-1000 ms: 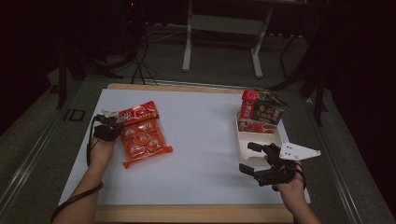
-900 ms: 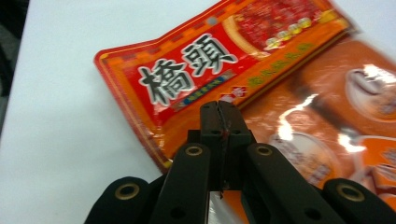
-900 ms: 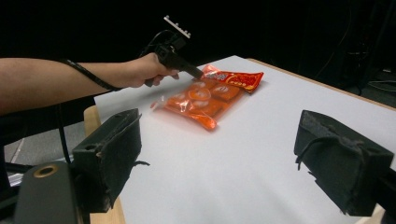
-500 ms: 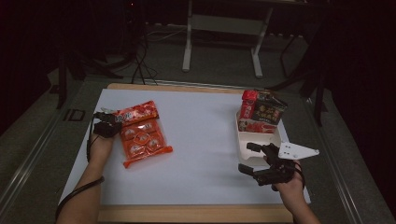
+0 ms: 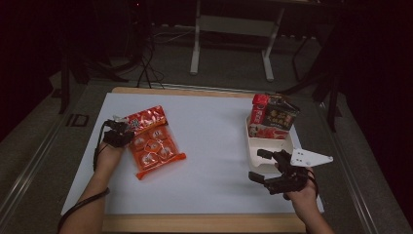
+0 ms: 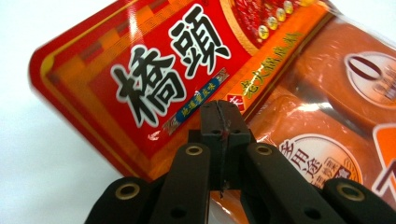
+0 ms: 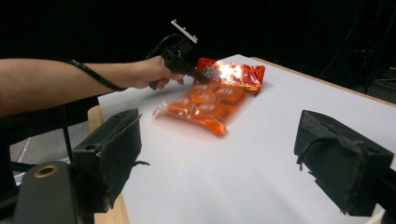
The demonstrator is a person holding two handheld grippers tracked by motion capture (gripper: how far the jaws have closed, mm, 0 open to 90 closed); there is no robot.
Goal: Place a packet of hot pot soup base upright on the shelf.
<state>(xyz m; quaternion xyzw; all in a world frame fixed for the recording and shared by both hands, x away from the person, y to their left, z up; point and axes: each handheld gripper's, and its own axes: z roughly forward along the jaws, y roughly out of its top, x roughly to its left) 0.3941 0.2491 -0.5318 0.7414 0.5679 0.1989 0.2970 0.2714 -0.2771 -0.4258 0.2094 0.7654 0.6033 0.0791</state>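
Note:
An orange and red snack bag (image 5: 155, 144) lies on the white table top (image 5: 214, 146) at the left. My left gripper (image 5: 121, 132) is at its left upper edge. In the left gripper view the jaws are pressed together on the bag (image 6: 163, 60) beside its red header, so the left gripper (image 6: 219, 114) is shut on it. In the right gripper view the header end of the bag (image 7: 205, 102) is raised at the left gripper (image 7: 186, 67). My right gripper (image 5: 260, 165) stands open at the right front, with nothing between its fingers (image 7: 112, 154).
A white tray (image 5: 287, 146) sits at the right, just beyond the right gripper. A red carton (image 5: 259, 113) and a dark carton (image 5: 282, 114) stand at its far end. The table's wooden front edge (image 5: 195, 223) is close to both forearms.
The left hand has shifted only very slightly at the bag's edge. The bag, the tray and the right gripper have stayed in place.

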